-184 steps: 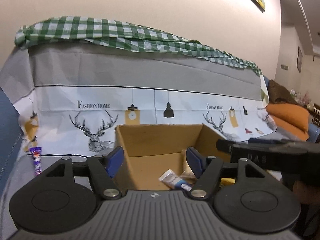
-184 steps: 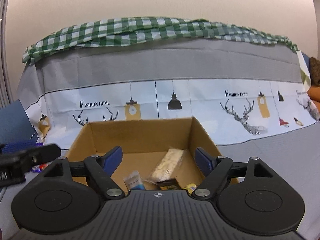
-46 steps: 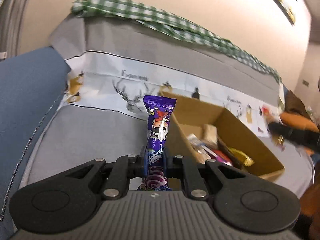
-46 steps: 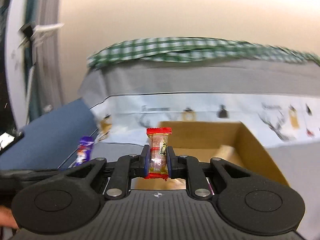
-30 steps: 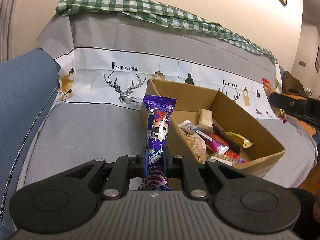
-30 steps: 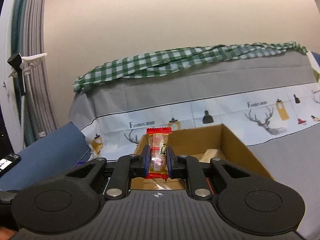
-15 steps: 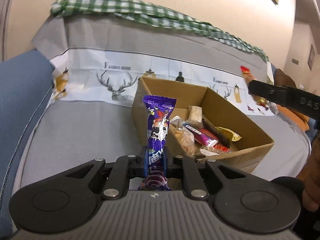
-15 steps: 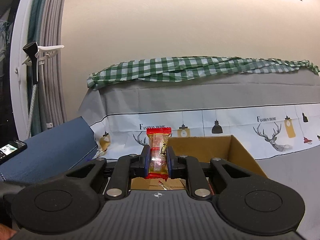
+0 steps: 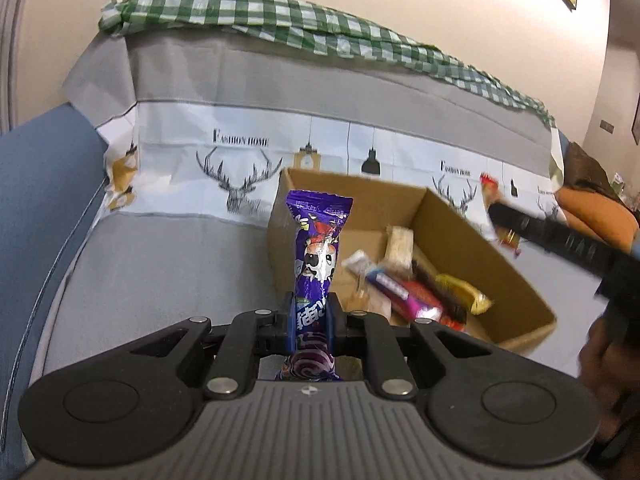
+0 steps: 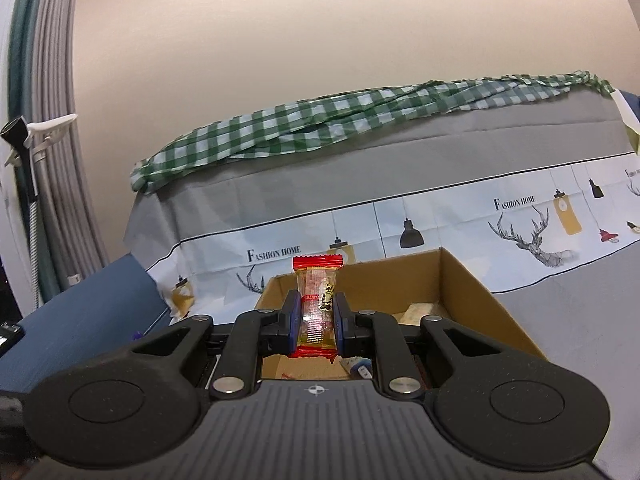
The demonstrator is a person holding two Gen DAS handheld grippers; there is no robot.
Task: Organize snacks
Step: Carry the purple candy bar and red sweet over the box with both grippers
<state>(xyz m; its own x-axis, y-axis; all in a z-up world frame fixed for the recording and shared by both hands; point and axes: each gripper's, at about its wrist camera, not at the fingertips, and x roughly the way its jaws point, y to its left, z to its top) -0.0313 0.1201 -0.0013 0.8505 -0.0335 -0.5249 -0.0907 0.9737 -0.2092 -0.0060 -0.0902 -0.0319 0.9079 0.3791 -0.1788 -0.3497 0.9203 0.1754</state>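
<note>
My left gripper (image 9: 309, 316) is shut on a tall purple snack packet (image 9: 318, 248), held upright just left of an open cardboard box (image 9: 516, 276) on the sofa seat. Several wrapped snacks lie in the box, among them a purple-pink bar (image 9: 404, 292) and a yellow packet (image 9: 464, 292). My right gripper (image 10: 316, 320) is shut on a small red-and-gold candy packet (image 10: 317, 304), hovering at the near edge of the same cardboard box (image 10: 472, 292). From the left wrist, the right gripper (image 9: 504, 220) shows blurred over the box's right side, the candy packet (image 9: 491, 188) in its tip.
The sofa carries a grey cover (image 9: 160, 256) printed with deer and lamps, with a green checked cloth (image 9: 280, 16) along its back. A blue cushion (image 9: 36, 200) lies at the left and an orange one (image 9: 596, 216) at the far right. Curtains (image 10: 48, 160) hang left.
Both grippers keep their packets. The left view has risen and drawn nearer the box; the right gripper has shifted sideways over the box's right edge.
</note>
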